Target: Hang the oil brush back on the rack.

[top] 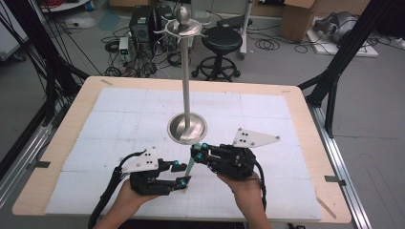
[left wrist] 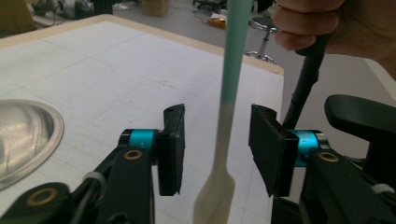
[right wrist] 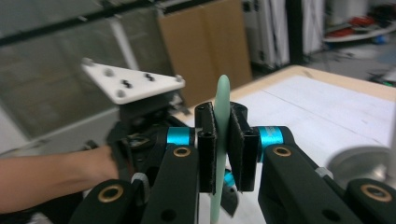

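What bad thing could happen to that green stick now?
1. The right gripper pinches the thin green stick by a small patch only, so it might swivel or slip out.
2. The left gripper has its pads off the stick, so nothing would catch it if it dropped onto the table.
3. The metal stand is close by; a swing could knock its tall pole.

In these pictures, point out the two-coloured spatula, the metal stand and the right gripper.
spatula (left wrist: 232,70), left gripper view, green handle.
metal stand (top: 187,128), high view, round base.
right gripper (right wrist: 221,149), right gripper view, between its jaws, clamped on the spatula.
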The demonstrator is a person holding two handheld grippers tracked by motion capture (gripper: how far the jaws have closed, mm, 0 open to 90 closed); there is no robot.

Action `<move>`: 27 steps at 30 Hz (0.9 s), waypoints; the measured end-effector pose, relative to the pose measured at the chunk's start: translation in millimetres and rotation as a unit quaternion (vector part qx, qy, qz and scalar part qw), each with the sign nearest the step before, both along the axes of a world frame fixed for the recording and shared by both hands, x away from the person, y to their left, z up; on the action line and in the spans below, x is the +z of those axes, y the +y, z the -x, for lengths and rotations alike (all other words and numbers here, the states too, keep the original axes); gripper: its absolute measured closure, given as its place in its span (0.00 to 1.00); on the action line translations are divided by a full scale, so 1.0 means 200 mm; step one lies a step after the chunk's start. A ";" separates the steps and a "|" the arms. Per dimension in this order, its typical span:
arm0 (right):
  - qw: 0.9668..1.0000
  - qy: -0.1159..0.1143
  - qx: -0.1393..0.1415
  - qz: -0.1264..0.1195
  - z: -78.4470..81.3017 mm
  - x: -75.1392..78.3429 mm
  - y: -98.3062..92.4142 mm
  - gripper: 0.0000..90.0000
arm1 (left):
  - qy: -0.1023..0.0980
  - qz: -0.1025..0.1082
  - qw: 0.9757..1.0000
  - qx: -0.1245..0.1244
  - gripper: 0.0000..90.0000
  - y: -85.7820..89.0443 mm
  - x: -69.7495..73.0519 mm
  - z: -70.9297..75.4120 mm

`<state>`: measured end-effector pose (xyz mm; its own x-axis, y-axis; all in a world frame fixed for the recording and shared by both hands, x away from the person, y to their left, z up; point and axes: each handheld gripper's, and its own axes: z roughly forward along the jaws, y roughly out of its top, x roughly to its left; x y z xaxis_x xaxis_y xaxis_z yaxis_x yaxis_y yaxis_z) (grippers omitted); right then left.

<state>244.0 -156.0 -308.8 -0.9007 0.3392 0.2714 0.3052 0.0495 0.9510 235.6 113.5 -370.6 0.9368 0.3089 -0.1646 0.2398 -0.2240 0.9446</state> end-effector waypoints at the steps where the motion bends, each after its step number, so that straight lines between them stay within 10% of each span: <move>1: 1.000 -0.005 0.011 -0.004 0.00 0.01 -0.01 0.92 | 0.004 0.011 1.000 -0.010 0.61 0.00 0.00 0.00; 13: 0.993 -0.026 0.106 -0.036 -0.05 0.00 0.00 0.92 | -0.012 0.005 0.998 -0.056 0.93 0.01 0.01 0.02; 15: 0.995 -0.025 0.092 -0.033 -0.04 0.00 0.01 0.89 | -0.018 0.000 0.999 -0.037 0.94 0.02 0.01 0.03; 18: 0.999 -0.008 0.025 -0.031 -0.04 0.00 0.03 0.50 | -0.028 -0.007 1.000 0.002 0.94 0.02 0.02 0.03; 27: 0.993 -0.022 -0.116 0.025 0.02 0.03 0.11 0.58 | -0.055 -0.040 0.989 0.130 0.94 0.00 0.02 0.05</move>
<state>240.3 -134.1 -301.9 -0.8076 0.5507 0.2110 0.2717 0.0298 0.9619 226.2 112.6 -367.3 0.8351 0.5492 -0.0318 0.1963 -0.2434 0.9499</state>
